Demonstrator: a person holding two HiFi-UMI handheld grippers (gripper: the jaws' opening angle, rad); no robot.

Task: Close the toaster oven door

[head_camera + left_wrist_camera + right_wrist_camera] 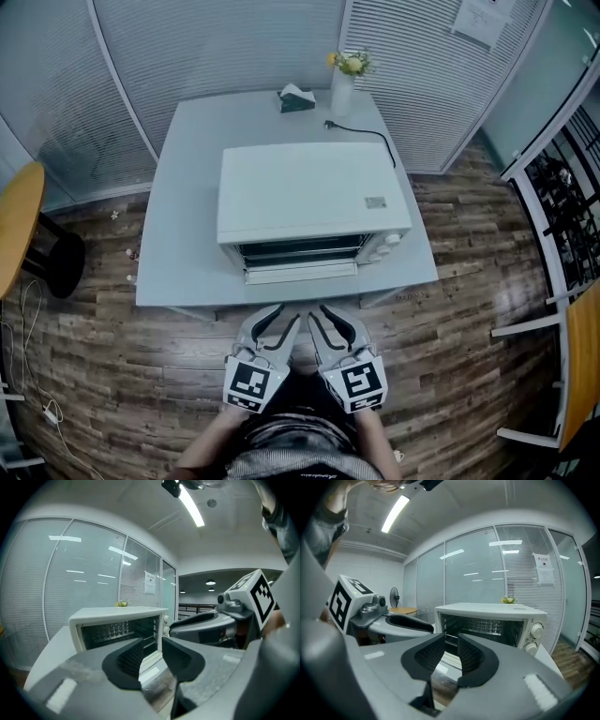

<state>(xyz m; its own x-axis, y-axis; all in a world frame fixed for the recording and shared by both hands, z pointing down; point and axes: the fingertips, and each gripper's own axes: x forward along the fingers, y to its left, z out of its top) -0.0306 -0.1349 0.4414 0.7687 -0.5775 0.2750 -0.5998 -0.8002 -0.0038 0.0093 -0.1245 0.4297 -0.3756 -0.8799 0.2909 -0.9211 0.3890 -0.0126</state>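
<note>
A white toaster oven (309, 192) stands on a pale grey table (178, 234). Its door (300, 273) hangs open and lies flat toward the table's front edge, and the dark cavity with a wire rack shows in both gripper views: toaster oven (117, 627), toaster oven (492, 625). Both grippers hover side by side below the table's front edge, short of the door. My left gripper (278, 323) is open with nothing between its pads. My right gripper (323, 323) is also open and empty. Each gripper sees the other beside it.
A vase of yellow flowers (343, 80), a dark tissue box (296, 98) and the oven's black cord (361, 133) sit behind the oven. A round wooden table (19, 225) stands at the left and a chair (562, 375) at the right. The floor is wooden.
</note>
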